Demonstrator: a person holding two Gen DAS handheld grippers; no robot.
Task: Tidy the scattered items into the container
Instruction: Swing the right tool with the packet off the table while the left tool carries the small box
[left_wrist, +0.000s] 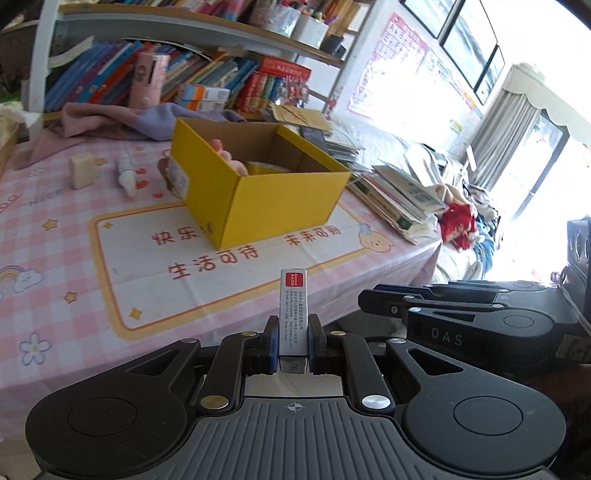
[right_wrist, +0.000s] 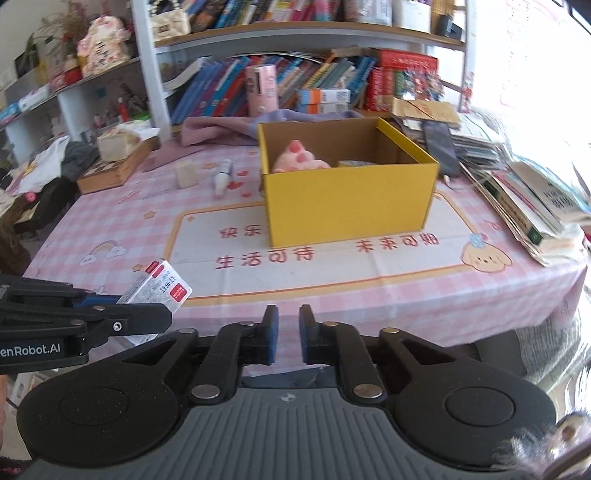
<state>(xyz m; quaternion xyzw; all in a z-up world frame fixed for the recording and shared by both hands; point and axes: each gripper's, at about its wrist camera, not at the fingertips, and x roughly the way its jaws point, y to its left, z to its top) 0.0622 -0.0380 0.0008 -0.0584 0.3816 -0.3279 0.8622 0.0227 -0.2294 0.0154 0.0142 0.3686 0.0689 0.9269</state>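
From where I stood, the left gripper (left_wrist: 292, 345) had its jaws closed on a small white carton (left_wrist: 293, 314) with a red label, holding it upright by its lower part, up off the pink checked tablecloth (left_wrist: 55, 236) near the table's front edge. The yellow box (left_wrist: 266, 184) sat at about twelve o'clock from that gripper, well apart, open at the top, with a pink soft toy (right_wrist: 299, 158) already inside. The right gripper (right_wrist: 286, 339) hovered beside the left one, its jaws a little apart and holding nothing. Beyond the box's left side, at about ten o'clock, a cream-coloured block (left_wrist: 82, 170) and a small white tube (left_wrist: 126, 173) lay on the cloth, not yet put away. The carton looked light and fairly stiff, though thin card of that kind would likely dent under a hard squeeze; its flat side faces seemed the sensible place to pinch, as the pads were doing. The tube looked round and smooth, so I judged it might roll or slip and would be best taken across its middle, while the block seemed firm with flat faces to grip.
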